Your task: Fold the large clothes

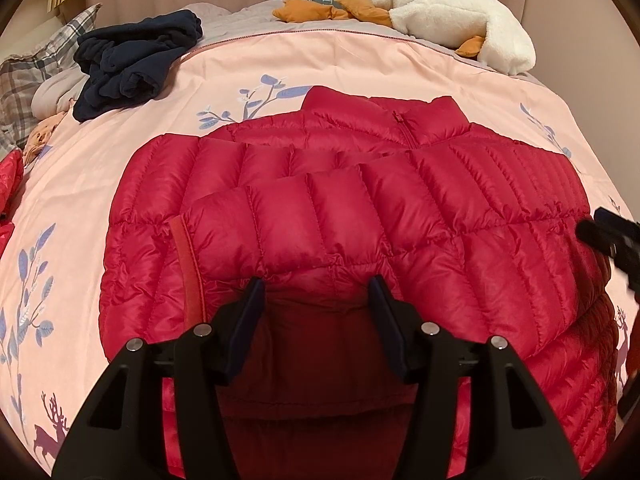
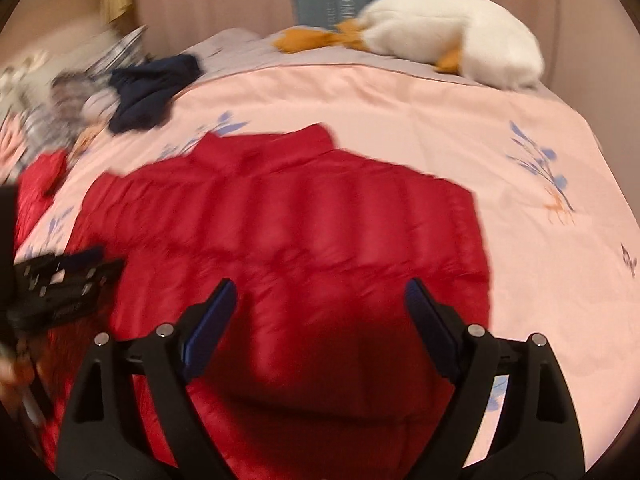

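We note a pink printed duvet (image 1: 360, 60); the red down jacket (image 1: 400, 200) lies at frame centre, sleeve folded across. Left gripper (image 1: 316, 284) and right gripper (image 2: 320, 288) hover released, grasping nothing. Risk: slippery puffed fabric may spring open.

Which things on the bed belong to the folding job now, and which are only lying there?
Belong to the job:
- red down jacket, sleeves folded across its front
- left gripper, jaws apart over the jacket
- right gripper, jaws wide, nothing between them

Only lying about:
- dark navy garment, crumpled
- white plush goose
- plaid pillow
- pink duvet underneath
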